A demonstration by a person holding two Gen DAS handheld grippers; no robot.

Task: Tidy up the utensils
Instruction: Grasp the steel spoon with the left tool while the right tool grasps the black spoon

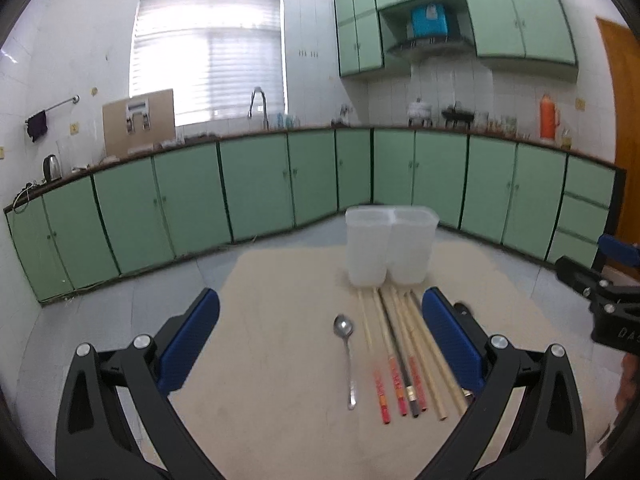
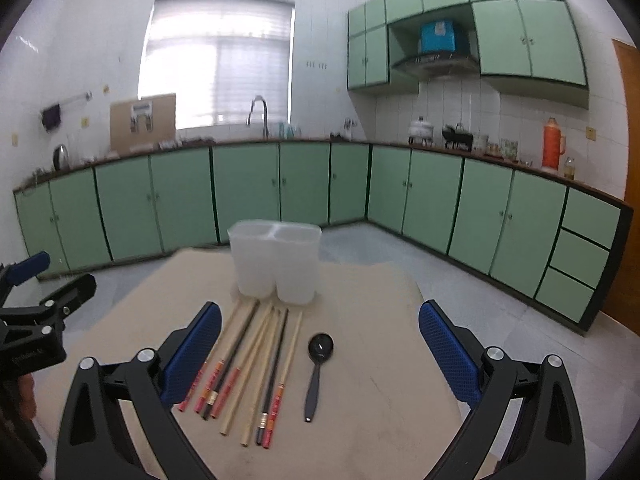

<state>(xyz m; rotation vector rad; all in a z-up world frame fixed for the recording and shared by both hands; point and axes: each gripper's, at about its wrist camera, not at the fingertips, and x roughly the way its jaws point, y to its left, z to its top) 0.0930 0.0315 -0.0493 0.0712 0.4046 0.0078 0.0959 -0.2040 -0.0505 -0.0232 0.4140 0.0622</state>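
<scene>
A translucent two-compartment utensil holder (image 1: 390, 245) (image 2: 276, 260) stands upright and empty at the far side of a beige table. Several chopsticks (image 1: 404, 356) (image 2: 250, 364) lie side by side in front of it. A metal spoon (image 1: 347, 356) lies left of them in the left wrist view. A black spoon (image 2: 317, 372) lies right of them in the right wrist view. My left gripper (image 1: 320, 344) is open above the metal spoon and chopsticks, holding nothing. My right gripper (image 2: 320, 356) is open above the black spoon and chopsticks, holding nothing.
The beige table (image 1: 260, 400) (image 2: 380, 380) stands on a tiled kitchen floor. Green cabinets (image 1: 256, 184) (image 2: 248, 188) line the walls behind. The right gripper shows at the right edge of the left wrist view (image 1: 608, 292); the left one shows at the left edge of the right wrist view (image 2: 36, 320).
</scene>
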